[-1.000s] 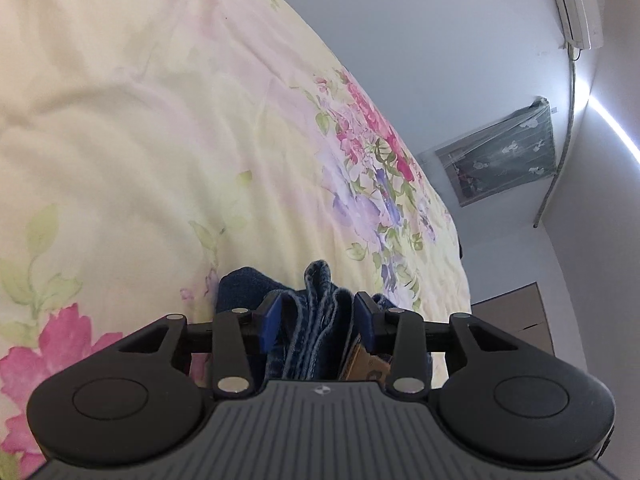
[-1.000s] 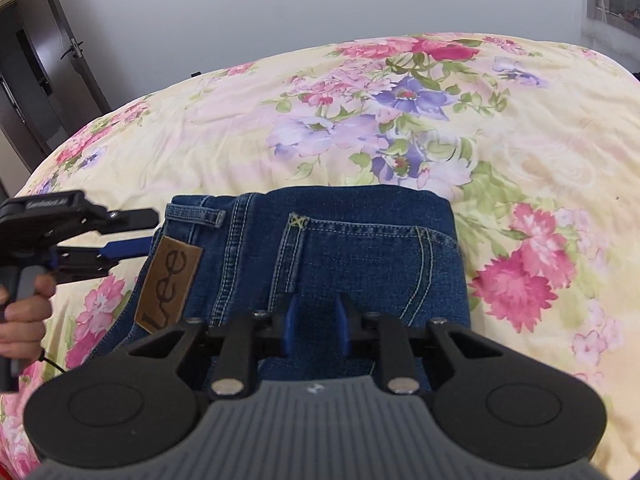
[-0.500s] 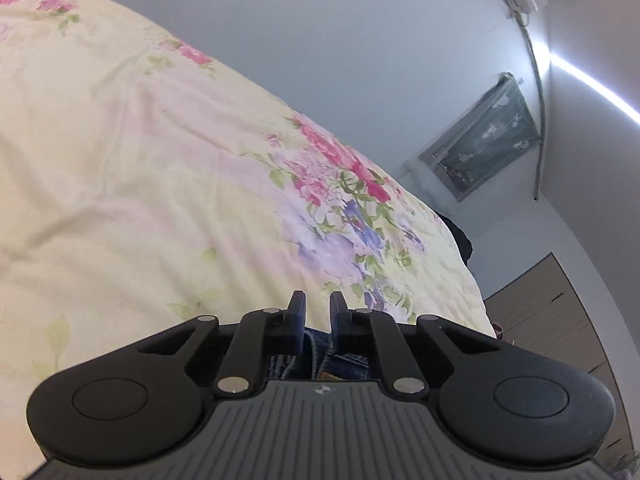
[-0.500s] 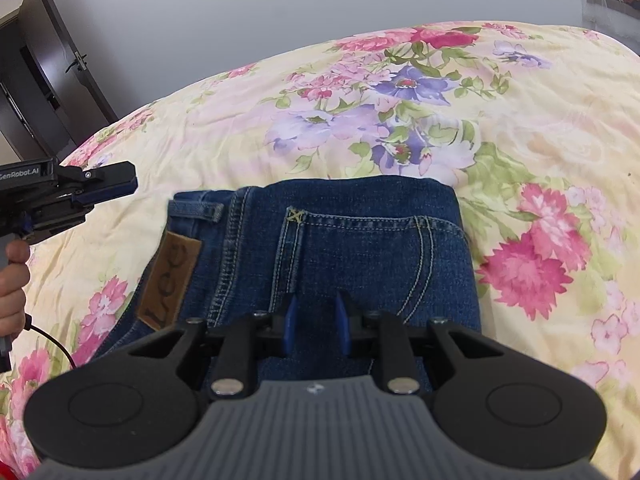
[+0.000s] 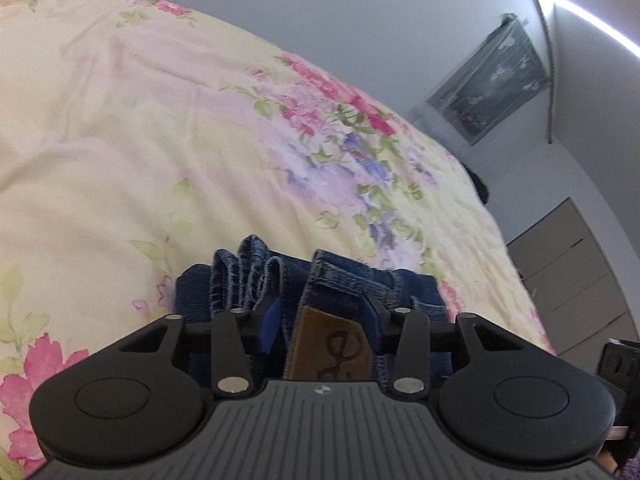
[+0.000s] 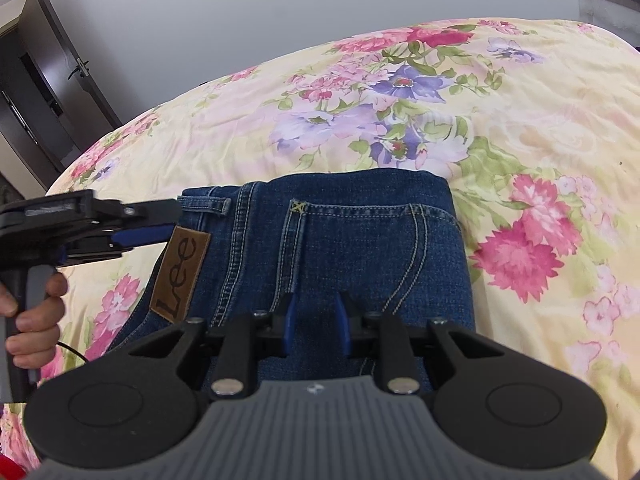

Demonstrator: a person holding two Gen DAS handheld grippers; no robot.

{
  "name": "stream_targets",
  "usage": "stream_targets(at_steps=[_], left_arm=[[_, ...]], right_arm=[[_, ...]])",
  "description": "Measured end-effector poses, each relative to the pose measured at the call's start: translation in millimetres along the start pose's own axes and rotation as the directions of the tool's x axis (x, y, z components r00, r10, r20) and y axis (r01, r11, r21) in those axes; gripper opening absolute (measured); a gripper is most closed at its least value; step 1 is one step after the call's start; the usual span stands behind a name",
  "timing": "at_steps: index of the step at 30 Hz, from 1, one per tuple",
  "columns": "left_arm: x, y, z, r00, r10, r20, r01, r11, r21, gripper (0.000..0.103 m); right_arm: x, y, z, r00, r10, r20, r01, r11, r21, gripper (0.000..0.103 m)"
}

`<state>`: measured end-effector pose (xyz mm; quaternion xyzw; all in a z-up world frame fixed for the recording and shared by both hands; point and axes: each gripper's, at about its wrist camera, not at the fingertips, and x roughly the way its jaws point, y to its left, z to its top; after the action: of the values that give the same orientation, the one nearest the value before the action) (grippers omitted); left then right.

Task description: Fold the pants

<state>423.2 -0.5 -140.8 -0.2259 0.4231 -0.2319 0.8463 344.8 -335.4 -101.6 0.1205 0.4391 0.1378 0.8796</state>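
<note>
The right wrist view showed the pants lying as a compact folded bundle on the flowered bed cover, with the waistband and the brown leather label on the left side and the back pocket on top. The right gripper hovered low over the near edge of the bundle; its blue pads stood a little apart and I saw no cloth between them. The left gripper, held by the person's hand, reached in from the left at the waistband corner, just beside the label.

In the left wrist view the left gripper had its fingers wide apart, and the stacked denim edges together with the label sat between them, but the pads did not press on the cloth.

I judge that the folding itself was nearly finished and the step in hand was tidying the bundle. The next move probably calls for closing the left gripper on all layers at the waistband together, so that no inner layer slips out, and for the right gripper to steady the near edge.
</note>
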Motion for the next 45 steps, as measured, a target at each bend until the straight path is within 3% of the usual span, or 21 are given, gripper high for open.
stream_targets(at_steps=[7, 11, 16, 19, 25, 28, 33, 37, 40, 42, 45], left_arm=[[10, 4, -1, 1.0, 0.011, -0.013, -0.011, 1.0, -0.009, 0.047], [1, -16, -5, 0.997, 0.052, 0.055, -0.054, 0.997, 0.048, 0.017], [-40, -45, -11, 0.982, 0.106, 0.156, -0.135, 0.972, 0.191, 0.003], [-48, -42, -8, 0.981, 0.125, 0.145, -0.154, 0.966, 0.206, 0.003], [-4, -18, -14, 0.966, 0.254, 0.053, -0.259, 0.943, 0.208, 0.004], [6, -5, -19, 0.966, 0.257, 0.039, -0.26, 0.949, 0.18, 0.004], [-7, -13, -13, 0.969, 0.246, 0.035, -0.249, 0.952, 0.178, 0.006], [-33, -30, -15, 0.966, 0.241, 0.091, -0.254, 0.948, 0.19, 0.007], [-42, -45, -19, 0.968, 0.218, 0.128, -0.242, 0.946, 0.218, 0.008], [-37, -52, -19, 0.971, 0.207, 0.124, -0.232, 0.941, 0.246, 0.008], [-19, -52, -21, 0.964, 0.242, 0.115, -0.264, 0.925, 0.273, 0.006]], right_arm=[[4, -9, -4, 1.0, 0.028, 0.001, -0.028, 0.999, 0.017, 0.018], [5, -13, -5, 0.999, 0.037, 0.004, -0.037, 0.995, 0.088, 0.018], [-8, -5, -4, 0.998, 0.059, -0.001, -0.059, 0.996, 0.067, 0.02], [-4, 7, -5, 0.996, 0.089, -0.015, -0.089, 0.996, 0.031, 0.02], [37, 31, -10, 0.997, 0.041, -0.063, -0.044, 0.998, -0.046, 0.02], [45, 28, -11, 0.996, 0.047, -0.071, -0.049, 0.998, -0.034, 0.02], [37, 29, -3, 0.995, 0.055, -0.083, -0.058, 0.998, -0.037, 0.02], [2, 17, 9, 0.998, 0.057, 0.025, -0.056, 0.998, -0.031, 0.019], [-15, -7, 26, 0.995, -0.036, 0.093, 0.037, 0.999, -0.005, 0.018], [-14, -27, 39, 0.99, -0.087, 0.108, 0.082, 0.995, 0.048, 0.012], [5, -44, 57, 0.991, -0.103, 0.085, 0.096, 0.992, 0.083, 0.01]])
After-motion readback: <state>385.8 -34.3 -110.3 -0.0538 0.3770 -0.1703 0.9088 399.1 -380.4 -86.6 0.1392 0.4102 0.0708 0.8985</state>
